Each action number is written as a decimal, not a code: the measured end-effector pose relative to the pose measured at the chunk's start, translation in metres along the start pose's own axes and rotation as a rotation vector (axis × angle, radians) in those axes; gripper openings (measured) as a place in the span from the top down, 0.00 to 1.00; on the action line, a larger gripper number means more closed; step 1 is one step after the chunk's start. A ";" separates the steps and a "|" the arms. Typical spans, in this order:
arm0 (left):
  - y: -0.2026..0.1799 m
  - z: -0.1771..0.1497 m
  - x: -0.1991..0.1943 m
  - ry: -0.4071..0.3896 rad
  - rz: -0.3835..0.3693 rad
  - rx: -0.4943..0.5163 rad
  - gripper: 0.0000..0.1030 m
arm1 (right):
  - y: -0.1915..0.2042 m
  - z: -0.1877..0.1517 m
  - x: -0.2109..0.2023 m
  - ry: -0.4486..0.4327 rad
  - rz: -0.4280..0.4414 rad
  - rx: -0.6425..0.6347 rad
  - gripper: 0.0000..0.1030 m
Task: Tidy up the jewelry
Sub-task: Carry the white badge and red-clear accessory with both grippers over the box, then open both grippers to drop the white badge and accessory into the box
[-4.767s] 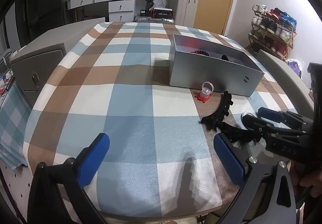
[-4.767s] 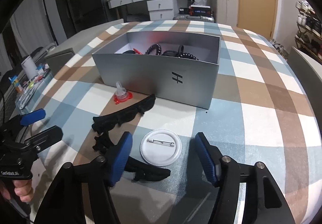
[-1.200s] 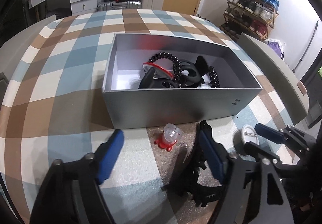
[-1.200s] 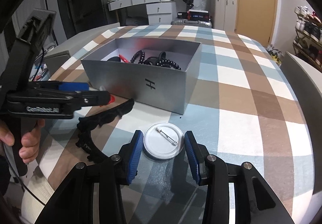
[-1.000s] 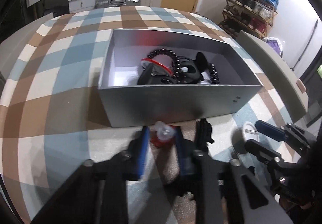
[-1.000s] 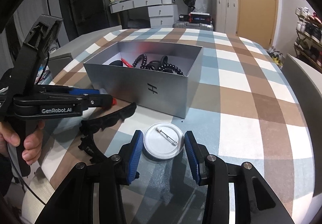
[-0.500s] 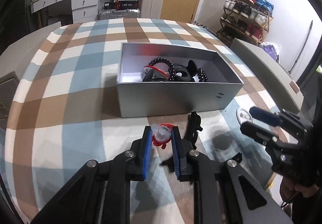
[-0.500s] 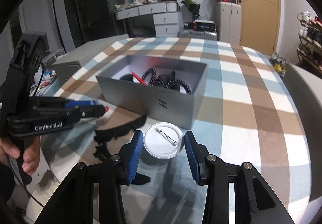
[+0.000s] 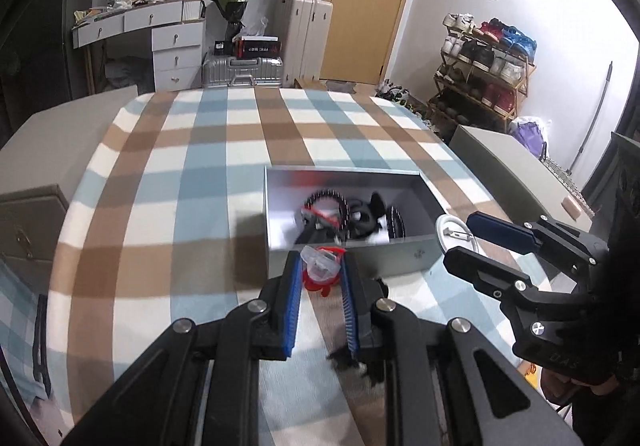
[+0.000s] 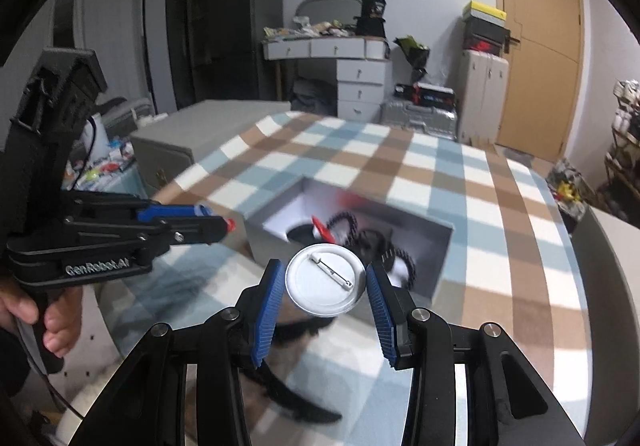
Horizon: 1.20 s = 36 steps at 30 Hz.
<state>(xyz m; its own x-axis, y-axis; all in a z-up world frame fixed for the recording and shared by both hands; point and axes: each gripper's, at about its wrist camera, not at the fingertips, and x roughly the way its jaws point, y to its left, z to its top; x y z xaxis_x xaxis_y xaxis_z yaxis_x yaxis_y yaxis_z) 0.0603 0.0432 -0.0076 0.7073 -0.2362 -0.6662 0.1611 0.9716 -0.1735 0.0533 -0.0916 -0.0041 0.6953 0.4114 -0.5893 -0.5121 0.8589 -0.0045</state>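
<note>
My left gripper (image 9: 319, 270) is shut on a small clear-and-red trinket (image 9: 320, 266) and holds it in the air just before the near wall of the silver box (image 9: 400, 254). My right gripper (image 10: 326, 286) is shut on a round white pin badge (image 10: 325, 280), pin side up, held above the table near the box (image 10: 436, 258). The box holds black bead bracelets (image 9: 332, 201), black clips and a red piece. Each gripper shows in the other's view, the right (image 9: 460, 242) and the left (image 10: 224, 224).
The box stands on a blue, brown and white checked tablecloth (image 9: 180, 173). Black hair clips (image 10: 296, 398) lie on the cloth below the grippers. Grey cabinets (image 9: 32, 205) flank the table. A dresser, suitcases and a shoe rack stand behind.
Both grippers closed on their items on the cloth and have lifted them. Over the last half second they rose higher and moved toward the box.
</note>
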 end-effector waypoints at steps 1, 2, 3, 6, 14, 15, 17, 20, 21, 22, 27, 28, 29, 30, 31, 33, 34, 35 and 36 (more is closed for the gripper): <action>0.000 0.004 0.002 0.007 0.005 -0.001 0.87 | -0.004 0.006 0.002 -0.006 0.018 0.019 0.60; 0.001 0.011 0.006 0.006 0.000 -0.005 0.87 | -0.008 0.010 0.003 -0.009 0.030 0.036 0.60; 0.001 0.013 0.006 0.004 -0.011 -0.006 0.87 | -0.011 0.014 0.005 -0.014 0.044 0.056 0.60; 0.000 0.022 0.013 -0.010 -0.014 0.003 0.87 | -0.027 0.027 0.013 -0.022 0.081 0.122 0.60; 0.007 0.029 0.048 0.043 -0.048 -0.022 0.87 | -0.062 0.035 0.047 0.021 0.131 0.260 0.60; 0.007 0.030 0.050 0.048 -0.051 -0.023 0.87 | -0.064 0.034 0.051 0.029 0.132 0.266 0.60; 0.007 0.031 0.054 0.057 -0.067 -0.026 0.87 | -0.066 0.032 0.058 0.042 0.129 0.269 0.60; 0.004 0.030 0.060 0.069 -0.078 -0.016 0.87 | -0.068 0.029 0.066 0.057 0.128 0.271 0.60; 0.003 0.031 0.061 0.073 -0.087 -0.014 0.87 | -0.068 0.028 0.069 0.063 0.126 0.272 0.60; 0.003 0.031 0.062 0.076 -0.095 -0.012 0.87 | -0.069 0.027 0.070 0.066 0.124 0.274 0.60; 0.001 0.033 0.068 0.086 -0.106 -0.010 0.87 | -0.072 0.025 0.075 0.075 0.123 0.281 0.60; 0.002 0.034 0.069 0.091 -0.121 -0.017 0.87 | -0.073 0.025 0.076 0.075 0.122 0.285 0.60; 0.003 0.035 0.070 0.091 -0.136 -0.028 0.87 | -0.074 0.024 0.077 0.078 0.121 0.292 0.60; 0.004 0.036 0.070 0.089 -0.148 -0.040 0.87 | -0.075 0.023 0.079 0.087 0.122 0.300 0.60; 0.005 0.037 0.069 0.085 -0.151 -0.041 0.87 | -0.075 0.023 0.080 0.094 0.123 0.302 0.60; 0.005 0.038 0.070 0.080 -0.146 -0.037 0.87 | -0.075 0.023 0.082 0.101 0.114 0.302 0.60; 0.005 0.037 0.071 0.087 -0.155 -0.038 0.87 | -0.075 0.023 0.082 0.101 0.107 0.300 0.60; 0.005 0.037 0.072 0.093 -0.153 -0.039 0.86 | -0.075 0.023 0.081 0.098 0.104 0.299 0.59; 0.004 0.037 0.073 0.098 -0.143 -0.034 0.86 | -0.075 0.024 0.080 0.093 0.101 0.299 0.59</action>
<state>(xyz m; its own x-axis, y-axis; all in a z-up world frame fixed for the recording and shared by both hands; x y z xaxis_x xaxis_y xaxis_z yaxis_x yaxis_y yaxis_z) 0.1376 0.0305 -0.0299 0.6083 -0.3735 -0.7003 0.2303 0.9274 -0.2947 0.1594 -0.1155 -0.0321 0.5924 0.4811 -0.6462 -0.3954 0.8725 0.2870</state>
